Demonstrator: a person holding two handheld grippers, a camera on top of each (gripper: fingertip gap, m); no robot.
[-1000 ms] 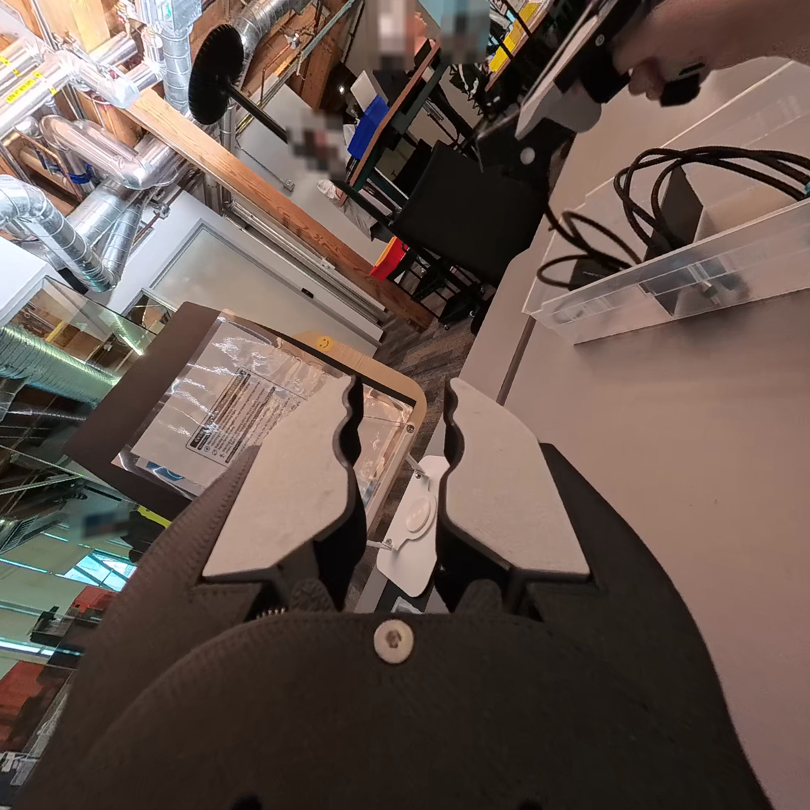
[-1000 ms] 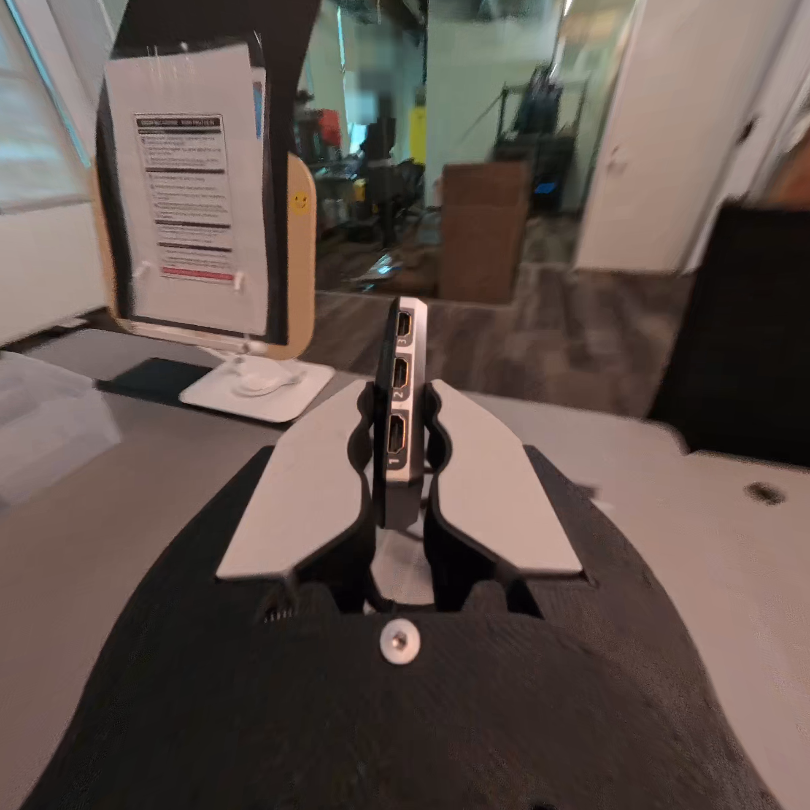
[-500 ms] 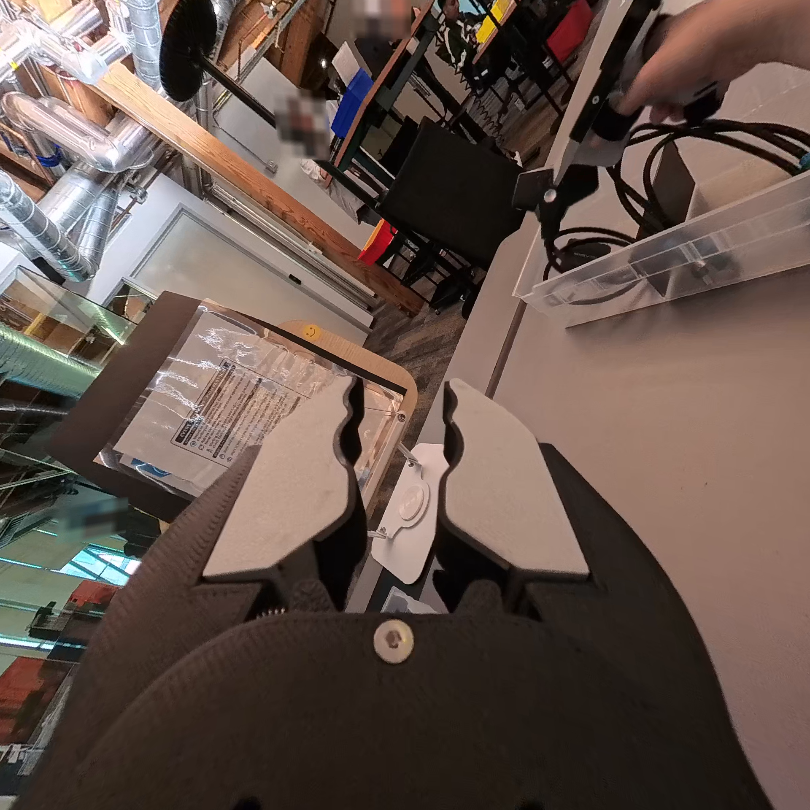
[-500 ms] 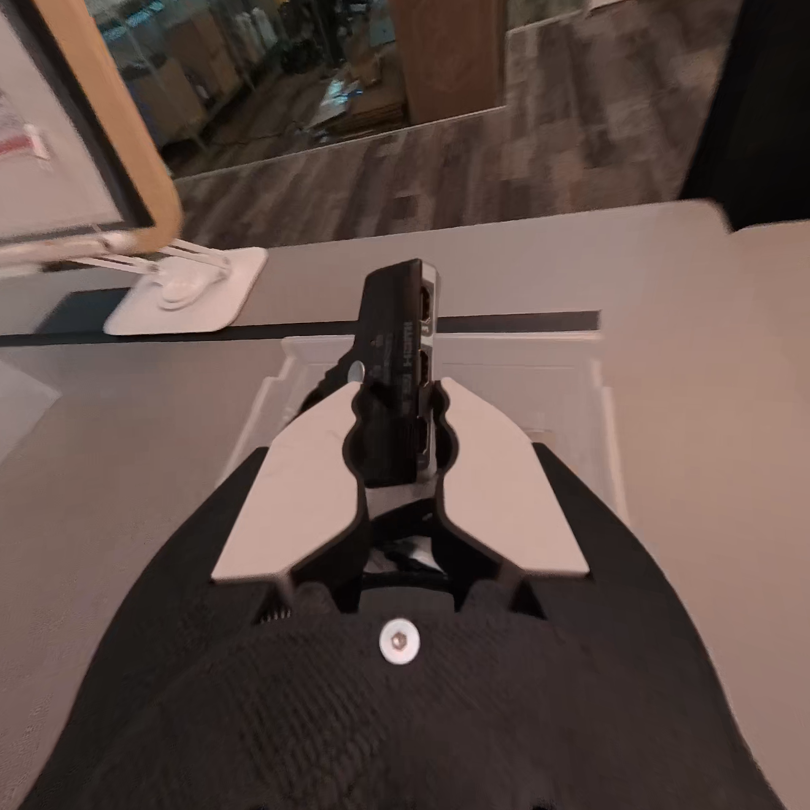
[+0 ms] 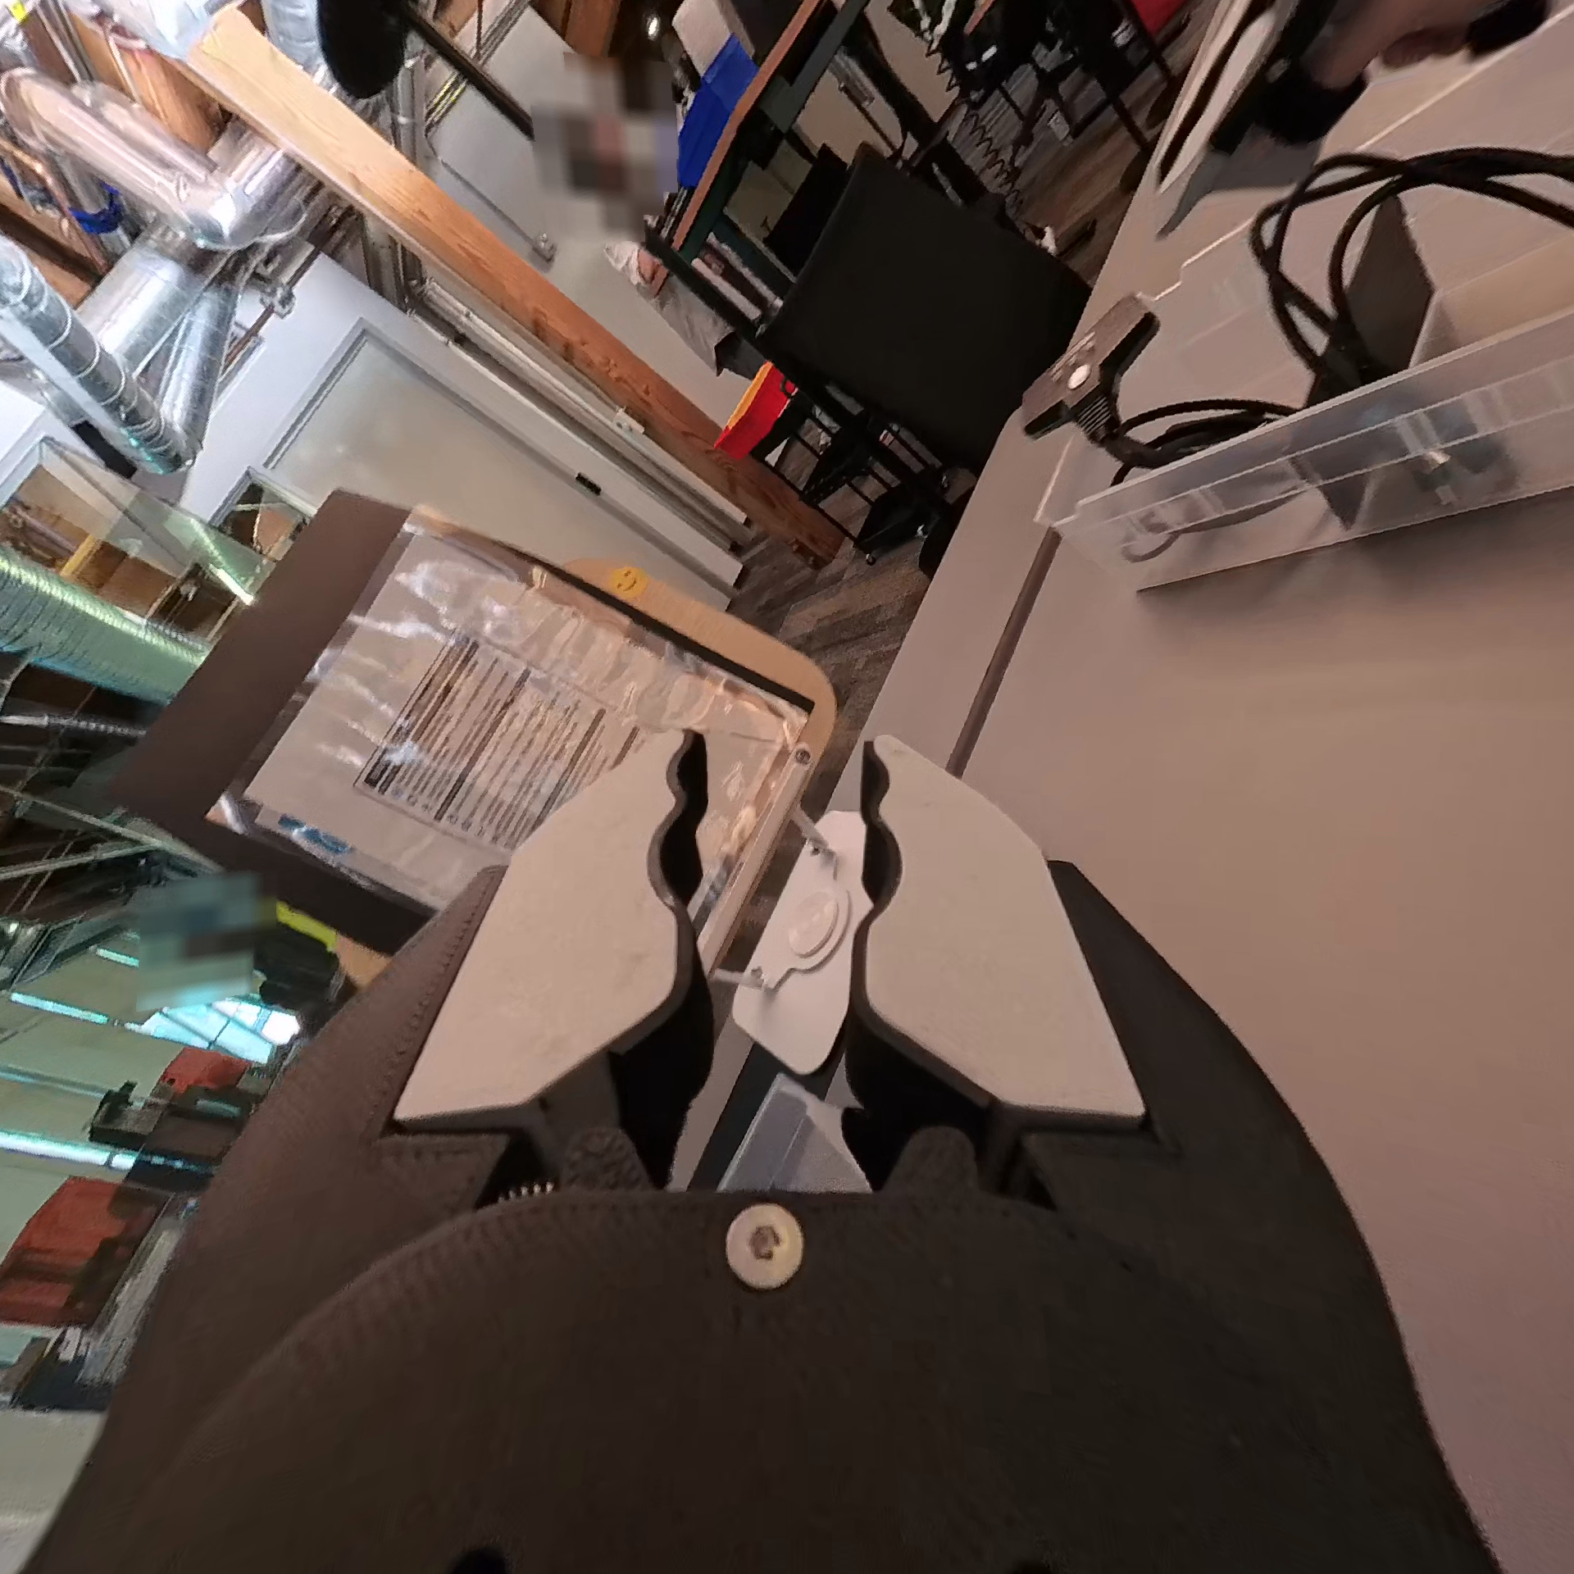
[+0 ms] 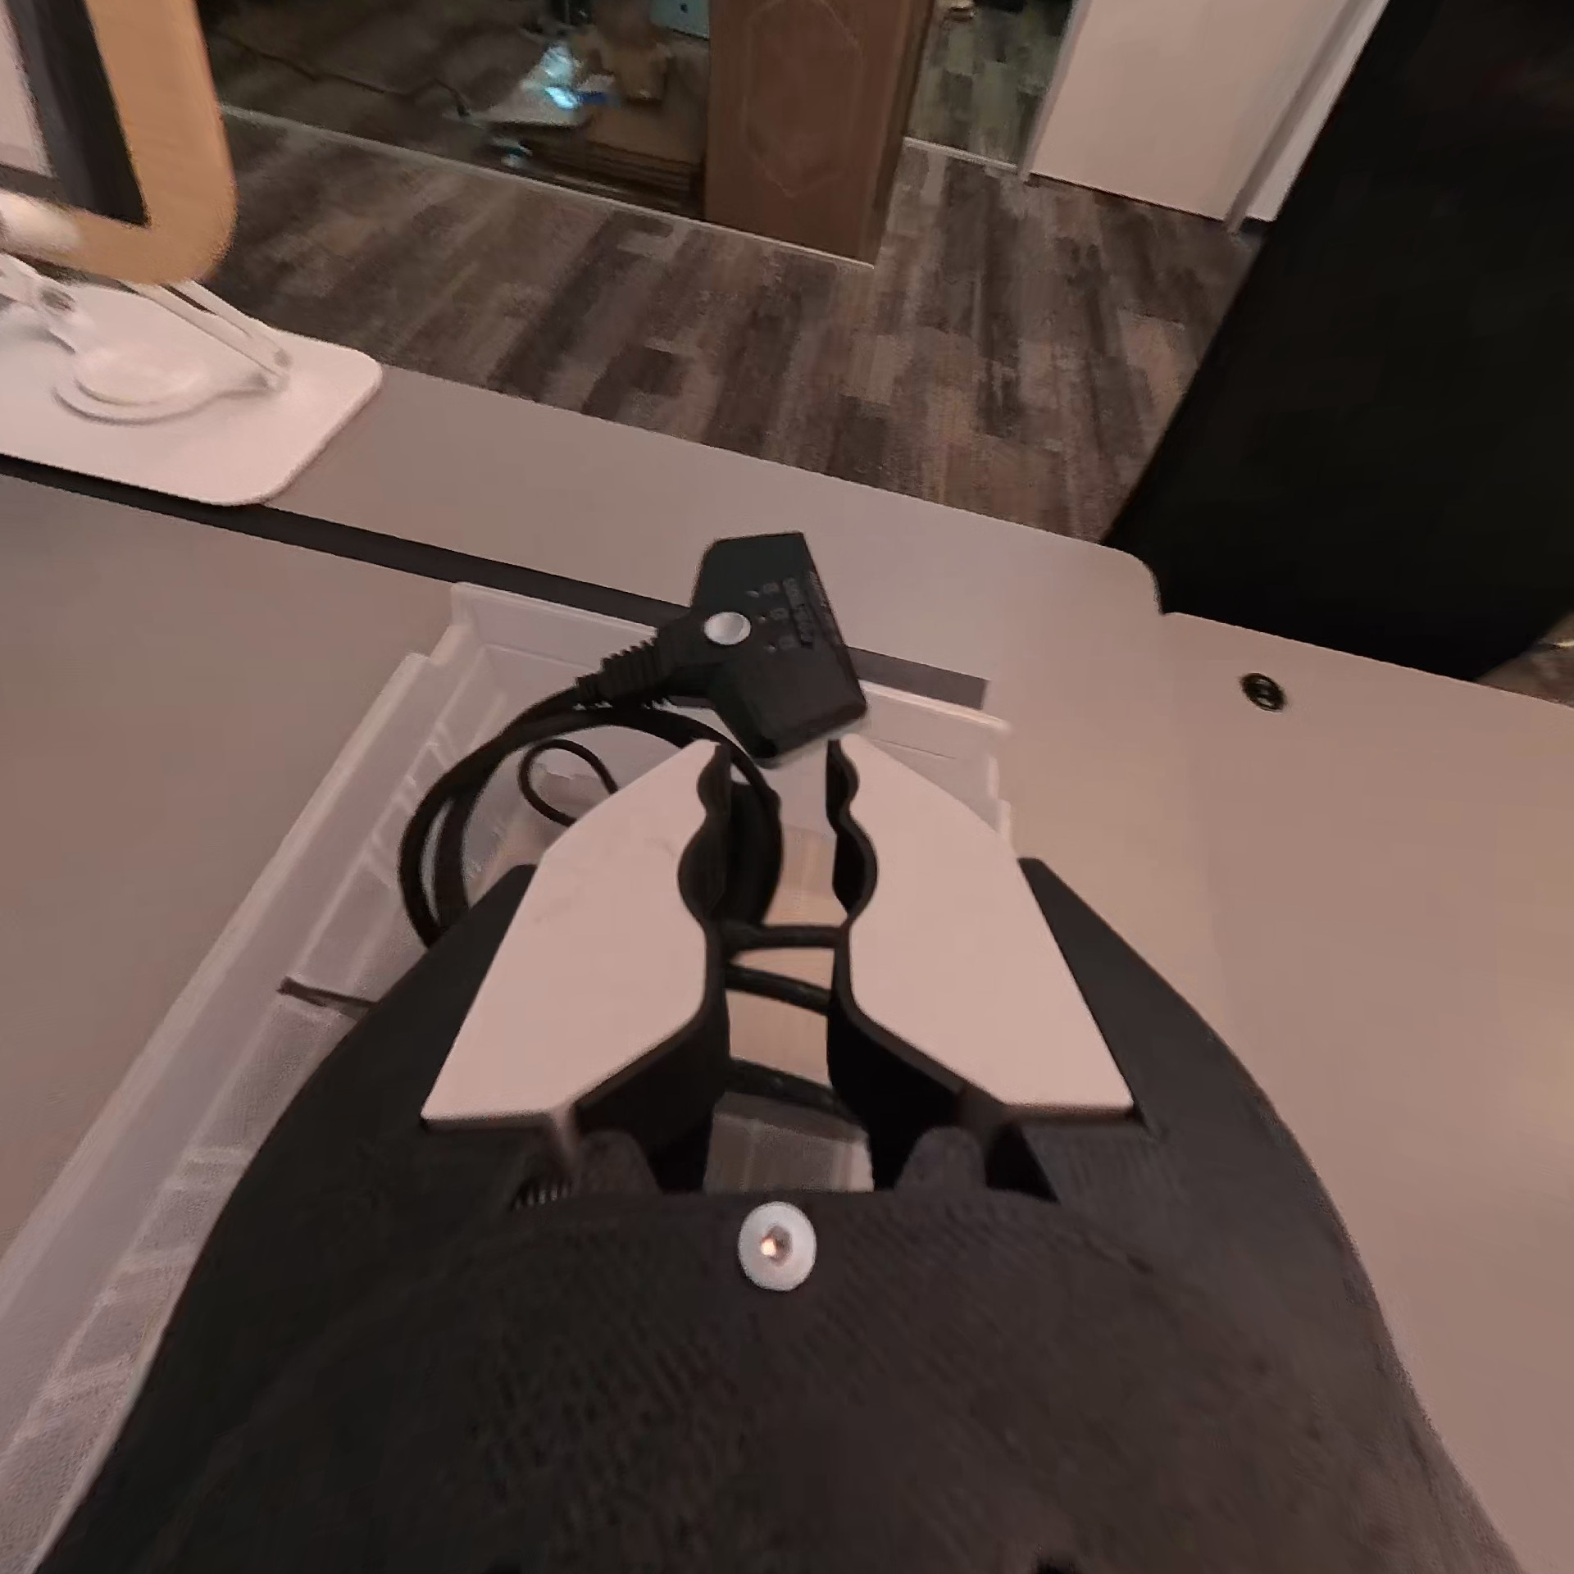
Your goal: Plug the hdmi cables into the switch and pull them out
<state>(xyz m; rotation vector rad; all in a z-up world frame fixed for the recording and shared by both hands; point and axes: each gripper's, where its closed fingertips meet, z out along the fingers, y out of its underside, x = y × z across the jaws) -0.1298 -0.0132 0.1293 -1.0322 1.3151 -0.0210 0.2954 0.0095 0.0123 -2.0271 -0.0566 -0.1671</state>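
The black HDMI switch (image 6: 779,656) lies tilted on the far rim of the clear plastic tray (image 6: 341,852), its own cord running back into the tray. My right gripper (image 6: 777,756) is open and empty, its fingertips just short of the switch. Black HDMI cables (image 6: 477,818) lie coiled in the tray under it. In the left wrist view the switch (image 5: 1086,375) sits at the tray's (image 5: 1363,477) far end with the cables (image 5: 1329,221) behind it. My left gripper (image 5: 784,749) is open and empty, off to the tray's left above the grey table.
A document holder on a white base (image 5: 801,937) stands near the table's far edge; the right wrist view shows the base too (image 6: 170,400). A black chair (image 6: 1405,341) stands beyond the table. A dark seam (image 5: 996,673) runs across the grey table top.
My right gripper came down over the tray with the switch, opened and let it go; the switch now rests on the tray's far rim. My left gripper stayed open and barely moved.
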